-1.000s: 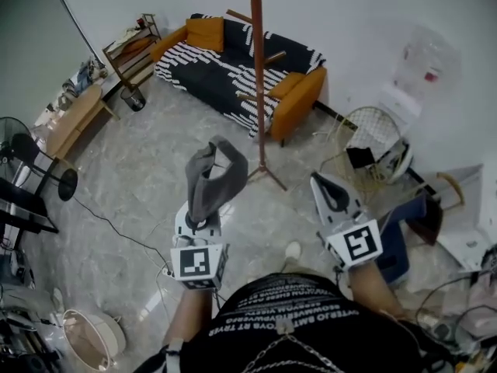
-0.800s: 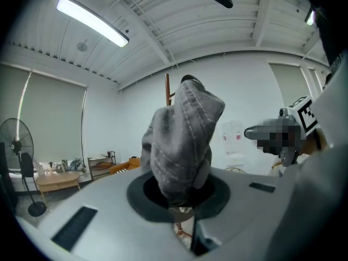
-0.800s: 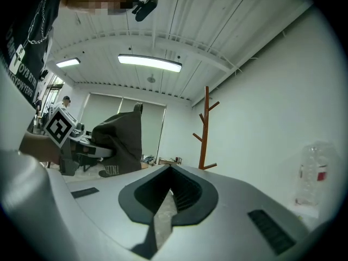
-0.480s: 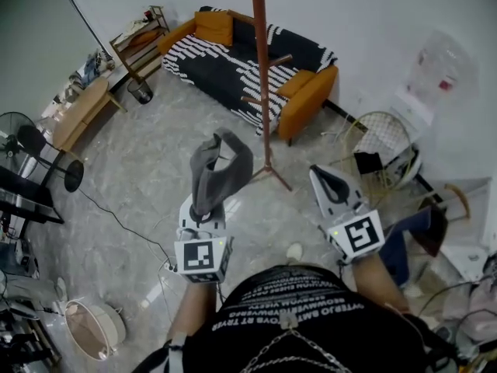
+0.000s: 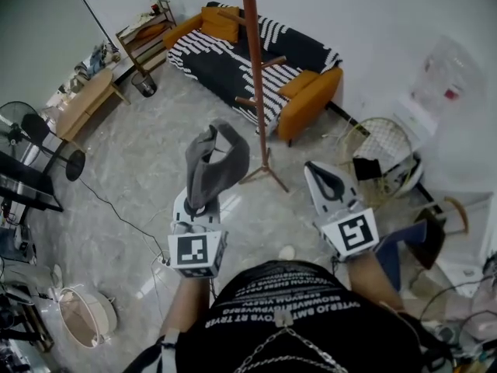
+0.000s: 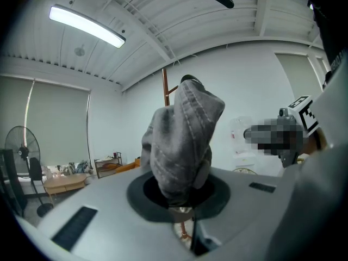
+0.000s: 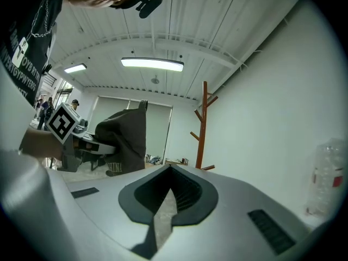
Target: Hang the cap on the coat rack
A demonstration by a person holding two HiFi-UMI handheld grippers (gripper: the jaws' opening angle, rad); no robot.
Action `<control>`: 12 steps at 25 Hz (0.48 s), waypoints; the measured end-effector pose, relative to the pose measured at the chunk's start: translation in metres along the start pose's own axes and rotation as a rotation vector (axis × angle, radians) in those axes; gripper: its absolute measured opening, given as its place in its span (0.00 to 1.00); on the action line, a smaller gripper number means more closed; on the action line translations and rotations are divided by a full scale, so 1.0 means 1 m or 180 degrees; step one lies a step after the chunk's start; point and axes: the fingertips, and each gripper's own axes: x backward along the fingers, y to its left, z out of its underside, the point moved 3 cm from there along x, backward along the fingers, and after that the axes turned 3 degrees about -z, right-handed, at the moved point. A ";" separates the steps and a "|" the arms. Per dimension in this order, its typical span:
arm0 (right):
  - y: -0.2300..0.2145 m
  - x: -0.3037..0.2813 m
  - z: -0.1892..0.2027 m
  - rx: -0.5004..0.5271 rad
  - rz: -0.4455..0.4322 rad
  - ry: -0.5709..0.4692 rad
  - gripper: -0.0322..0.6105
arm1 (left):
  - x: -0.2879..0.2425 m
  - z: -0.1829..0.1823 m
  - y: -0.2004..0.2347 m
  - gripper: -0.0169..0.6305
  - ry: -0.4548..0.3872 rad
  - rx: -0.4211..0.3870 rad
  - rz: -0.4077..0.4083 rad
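Just short of the coat rack (image 5: 255,76), the left gripper (image 5: 200,210) is clamping its jaws on the grey cap (image 5: 211,165) and holding it upright, while the right gripper (image 5: 312,169) is riding alongside, jaws closed on nothing. This is looking like the carrying step; next the cap is needing a lift over a peg. White lettering (image 7: 116,167) on the cap is seemingly ending in "HINA"; the shirt print (image 5: 287,298) is proving unreadable.

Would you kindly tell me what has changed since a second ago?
Only the view shifted slightly as the person moved; nothing was taken or released. The left gripper still pinches the cap, the right gripper stays shut and empty, and the rack is still bare.
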 end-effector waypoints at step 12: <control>-0.036 0.001 0.008 -0.0028 -0.0244 -0.0081 0.05 | -0.018 -0.006 -0.034 0.05 0.0161 -0.0146 -0.0159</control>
